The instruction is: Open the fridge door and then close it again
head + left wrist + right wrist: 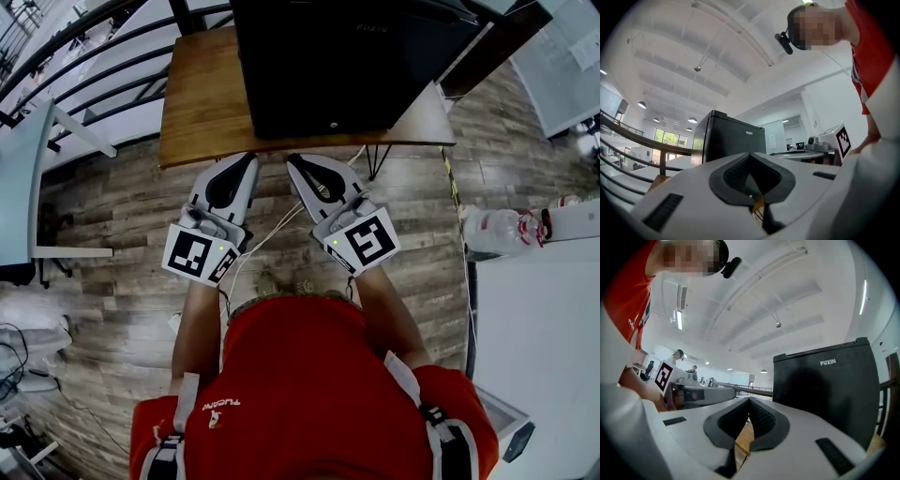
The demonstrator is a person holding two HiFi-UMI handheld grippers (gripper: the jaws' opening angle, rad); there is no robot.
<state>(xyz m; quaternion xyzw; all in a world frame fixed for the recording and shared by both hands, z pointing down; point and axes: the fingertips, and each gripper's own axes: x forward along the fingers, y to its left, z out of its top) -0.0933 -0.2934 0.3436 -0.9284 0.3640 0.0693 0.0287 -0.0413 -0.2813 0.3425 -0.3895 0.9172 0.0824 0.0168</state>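
A small black fridge [347, 61] stands on a wooden table [202, 103], its door closed. In the left gripper view the fridge [729, 140] rises ahead and left; in the right gripper view the fridge [829, 390] fills the right side. My left gripper [251, 159] is shut and empty, just short of the table's front edge below the fridge's left corner. My right gripper [291, 159] is also shut and empty, close beside the left one. Neither touches the fridge. The shut tips show as the left gripper [750, 157] and the right gripper [749, 401].
A white counter [534, 328] with plastic bottles [502, 230] stands at the right. A dark railing [84, 66] runs at the upper left, a pale desk [19, 187] at the far left. Cables [267, 230] trail over the wood floor beneath the grippers.
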